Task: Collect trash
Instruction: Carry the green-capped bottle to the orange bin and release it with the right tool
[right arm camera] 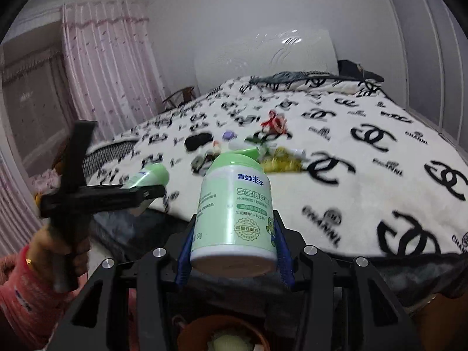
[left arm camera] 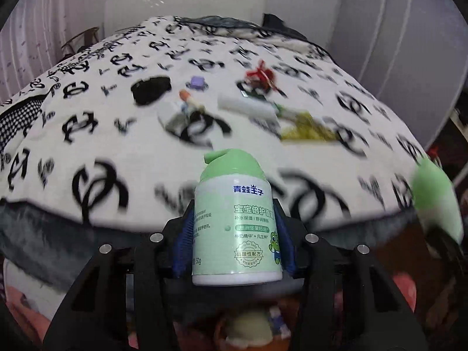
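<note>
Behind everything stands a bed [left arm camera: 87, 134] under a white blanket printed with black interlocking logos, and your trash lies in a loose cluster near its middle. From your left wrist view you can pick out a black lump [left arm camera: 150, 89], a small purple item [left arm camera: 196, 82], a red crumpled bundle [left arm camera: 261, 77], a white roll [left arm camera: 248, 108] and a yellow-green crumpled wrapper [left arm camera: 304, 130], all blurred.

Your left gripper [left arm camera: 235, 234] is clamped on a green-capped bottle [left arm camera: 235, 219], its blue pads touching both sides of the body; the bottle stands upright between the fingers, near you and in front of the bed's edge. At the right rim of that view a second green shape [left arm camera: 435, 199] smears past, too blurred to read.

Your right wrist view explains it. Your right gripper [right arm camera: 234, 234] grips a matching bottle [right arm camera: 237, 213] of its own, tilted slightly with its base toward the camera, pads pressed to its sides. That view also shows what the left one cannot: the left gripper seen from the side [right arm camera: 146, 190], at the left of the scene, with its bottle [right arm camera: 149, 175] angled over the blanket, and your left hand [right arm camera: 58, 242] in a pink sleeve round the handle. Pink curtains [right arm camera: 99, 67] hang at the far left, and the same trash cluster, with the yellow-green wrapper [right arm camera: 280, 162] nearest, sits beyond the right bottle's cap.
</note>
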`<state>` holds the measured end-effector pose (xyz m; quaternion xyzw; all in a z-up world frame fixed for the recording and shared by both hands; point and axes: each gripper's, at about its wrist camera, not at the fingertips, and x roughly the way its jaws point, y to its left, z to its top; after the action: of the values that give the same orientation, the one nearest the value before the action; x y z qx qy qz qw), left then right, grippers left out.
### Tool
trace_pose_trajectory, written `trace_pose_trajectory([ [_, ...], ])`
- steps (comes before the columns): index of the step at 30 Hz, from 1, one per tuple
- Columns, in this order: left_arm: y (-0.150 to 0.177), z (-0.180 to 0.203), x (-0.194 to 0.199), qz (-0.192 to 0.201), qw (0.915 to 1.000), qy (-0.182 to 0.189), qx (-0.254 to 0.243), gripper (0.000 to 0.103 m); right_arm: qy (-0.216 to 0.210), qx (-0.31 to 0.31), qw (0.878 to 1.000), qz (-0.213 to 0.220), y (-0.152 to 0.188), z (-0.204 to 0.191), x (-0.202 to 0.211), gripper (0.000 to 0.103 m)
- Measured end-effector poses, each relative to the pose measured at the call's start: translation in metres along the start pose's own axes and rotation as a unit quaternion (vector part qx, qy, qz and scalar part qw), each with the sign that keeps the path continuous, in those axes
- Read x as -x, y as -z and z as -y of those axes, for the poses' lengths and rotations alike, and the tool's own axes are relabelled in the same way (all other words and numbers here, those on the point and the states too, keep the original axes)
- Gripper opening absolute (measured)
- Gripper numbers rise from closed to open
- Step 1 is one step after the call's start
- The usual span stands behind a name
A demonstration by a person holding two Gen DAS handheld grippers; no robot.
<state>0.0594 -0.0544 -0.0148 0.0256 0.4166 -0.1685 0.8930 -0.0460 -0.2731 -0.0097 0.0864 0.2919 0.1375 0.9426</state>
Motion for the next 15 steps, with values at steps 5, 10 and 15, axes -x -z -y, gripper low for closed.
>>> trace_pose_trajectory([
  [5,0.078,0.006,0.001,-0.058,0.9976,0.037,-0.003,0.048,-0.011,0.005,0.998,-0.065,0.04,-0.011,-0.012,0.047],
  [10,0.153,0.007,-0.046,-0.153,0.9865,0.057,0.017,0.048,-0.02,0.001,0.988,-0.155,0.095,-0.017,-0.037,0.047],
  [15,0.217,0.012,-0.119,-0.275,0.9597,0.055,0.022,0.048,-0.024,-0.024,0.955,-0.294,0.173,-0.011,-0.096,0.047],
])
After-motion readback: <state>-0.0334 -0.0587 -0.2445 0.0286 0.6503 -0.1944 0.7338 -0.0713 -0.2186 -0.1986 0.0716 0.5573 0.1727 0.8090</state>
